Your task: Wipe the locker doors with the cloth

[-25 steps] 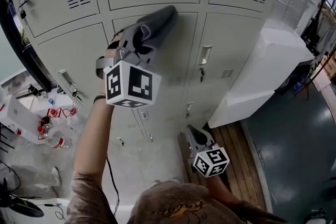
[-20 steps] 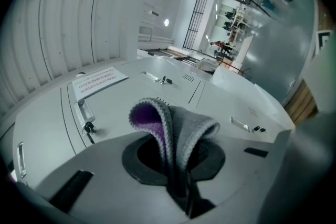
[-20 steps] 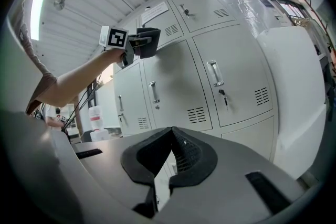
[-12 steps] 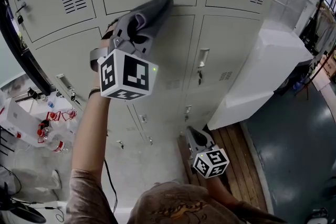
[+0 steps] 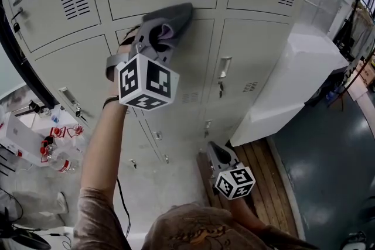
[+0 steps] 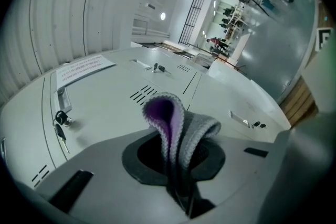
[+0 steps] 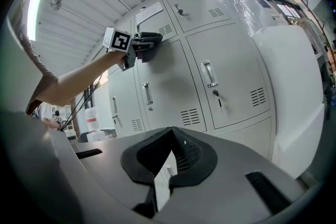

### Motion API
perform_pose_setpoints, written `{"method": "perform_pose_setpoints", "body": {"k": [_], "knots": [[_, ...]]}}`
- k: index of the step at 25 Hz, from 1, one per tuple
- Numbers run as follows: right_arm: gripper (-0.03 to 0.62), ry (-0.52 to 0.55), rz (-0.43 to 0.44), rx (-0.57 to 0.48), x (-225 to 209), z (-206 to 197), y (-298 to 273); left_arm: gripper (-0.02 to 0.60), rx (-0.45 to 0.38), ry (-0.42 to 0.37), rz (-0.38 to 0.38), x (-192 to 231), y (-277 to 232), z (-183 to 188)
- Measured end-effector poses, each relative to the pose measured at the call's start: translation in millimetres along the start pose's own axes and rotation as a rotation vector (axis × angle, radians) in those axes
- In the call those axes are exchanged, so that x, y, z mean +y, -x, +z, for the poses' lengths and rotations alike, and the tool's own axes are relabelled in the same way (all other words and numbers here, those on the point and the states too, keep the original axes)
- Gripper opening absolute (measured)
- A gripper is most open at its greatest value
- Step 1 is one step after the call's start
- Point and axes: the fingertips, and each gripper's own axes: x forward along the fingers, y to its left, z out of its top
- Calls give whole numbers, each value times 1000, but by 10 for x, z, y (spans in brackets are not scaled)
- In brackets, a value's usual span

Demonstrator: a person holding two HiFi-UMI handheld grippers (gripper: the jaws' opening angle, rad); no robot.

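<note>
Left gripper [image 5: 153,39]: its jaws are pressing together on a folded grey cloth [image 5: 171,16], which is bunching up between them, its purple inner face showing in the left gripper view.
Cloth against the tongs: it is sticking out past the jaw tips, away from the marker cube, with the free end fanning towards the right.
Cloth on the lockers: it is lying flat against the locker doors [image 5: 258,61], across the seam between the top edge of the centre middle-row door and the bottom edge of the vented door above it.
Right gripper [image 7: 169,136]: it is hanging low in front of the bottom row of doors, well apart from the cloth, jaw tips meeting with nothing between them.
Change over the last second: the cloth is riding higher on the doors, having gone from just under that seam to overlapping it, and its free end is lying more level.
Right gripper over that second: it is staying where it was.
</note>
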Motion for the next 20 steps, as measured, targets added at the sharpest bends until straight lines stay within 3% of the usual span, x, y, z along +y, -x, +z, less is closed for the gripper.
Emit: {"method": "perform_pose_setpoints", "body": {"k": [20], "knots": [[-3,-9,-24,15,-149,-31,-59,43,14,46,-47,-315,-226,-216]]}}
